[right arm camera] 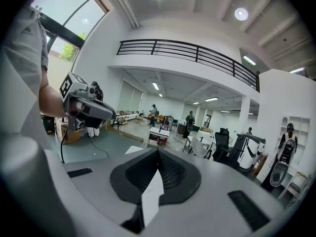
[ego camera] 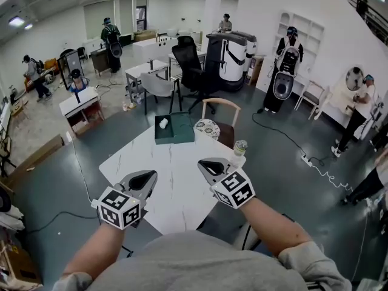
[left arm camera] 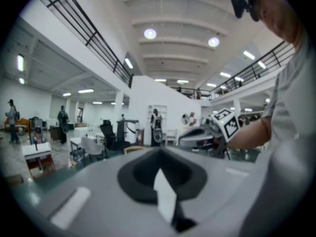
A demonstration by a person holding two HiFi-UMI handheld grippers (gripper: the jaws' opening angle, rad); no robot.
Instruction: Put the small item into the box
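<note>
A dark green box stands at the far edge of the white table. A small white item shows at the box's left end; whether it lies inside or on the rim I cannot tell. My left gripper hovers over the table's near left part, jaws shut and empty. My right gripper hovers over the near right part, also shut with nothing in it. Both point toward the box, well short of it. In the left gripper view the shut jaws aim across the room, as do those in the right gripper view.
A patterned round dish sits right of the box, and a small bottle stands at the table's right edge. A wooden chair is behind the table. Several people, desks and office chairs stand farther off in the hall.
</note>
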